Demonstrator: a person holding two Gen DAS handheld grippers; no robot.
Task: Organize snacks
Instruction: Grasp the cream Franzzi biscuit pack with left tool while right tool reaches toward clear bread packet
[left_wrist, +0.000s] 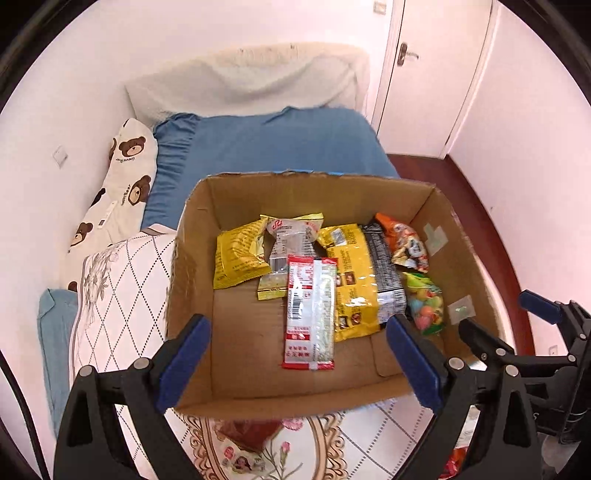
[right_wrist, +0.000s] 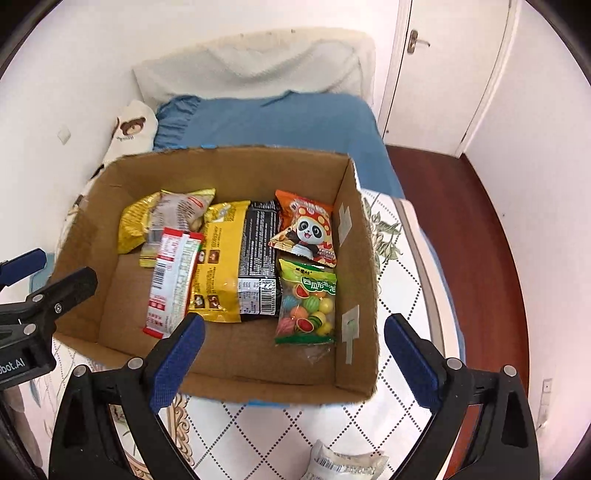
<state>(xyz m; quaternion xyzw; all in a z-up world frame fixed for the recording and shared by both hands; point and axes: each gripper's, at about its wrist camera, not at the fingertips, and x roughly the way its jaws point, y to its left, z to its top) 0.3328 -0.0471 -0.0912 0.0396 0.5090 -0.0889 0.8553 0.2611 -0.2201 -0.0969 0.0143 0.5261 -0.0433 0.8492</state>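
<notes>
Blue-padded fingers of both tools stand wide apart, with nothing between them. The left hand-held gripper (left_wrist: 297, 363) hovers over the near wall of the cardboard box (left_wrist: 295, 400); the right hand-held gripper (right_wrist: 293, 363) hovers over the same wall, further toward the box's right side.

Nearest, outside the box's near wall, one white packet (right_wrist: 343, 463) lies on the diamond-pattern quilt (right_wrist: 295, 428).

Inside the box, seven snack packs are countable:
- one red-and-white packet (left_wrist: 311, 312), closest to the near wall, lying over other packs;
- one green candy bag (right_wrist: 307, 301), against the box's right wall;
- one large yellow bag (right_wrist: 221, 258), centre of the box floor;
- one black pack (right_wrist: 260, 258), touching the large yellow bag on its right;
- one orange panda bag (right_wrist: 306, 227), beyond the green candy bag;
- one small yellow bag (left_wrist: 240, 254), toward the far left of the group;
- one clear-fronted bag (left_wrist: 293, 236), beside the small yellow bag.

Beyond the box's far wall lies one blue blanket (left_wrist: 280, 144); left of it, one bear-print pillow (left_wrist: 125, 184).
</notes>
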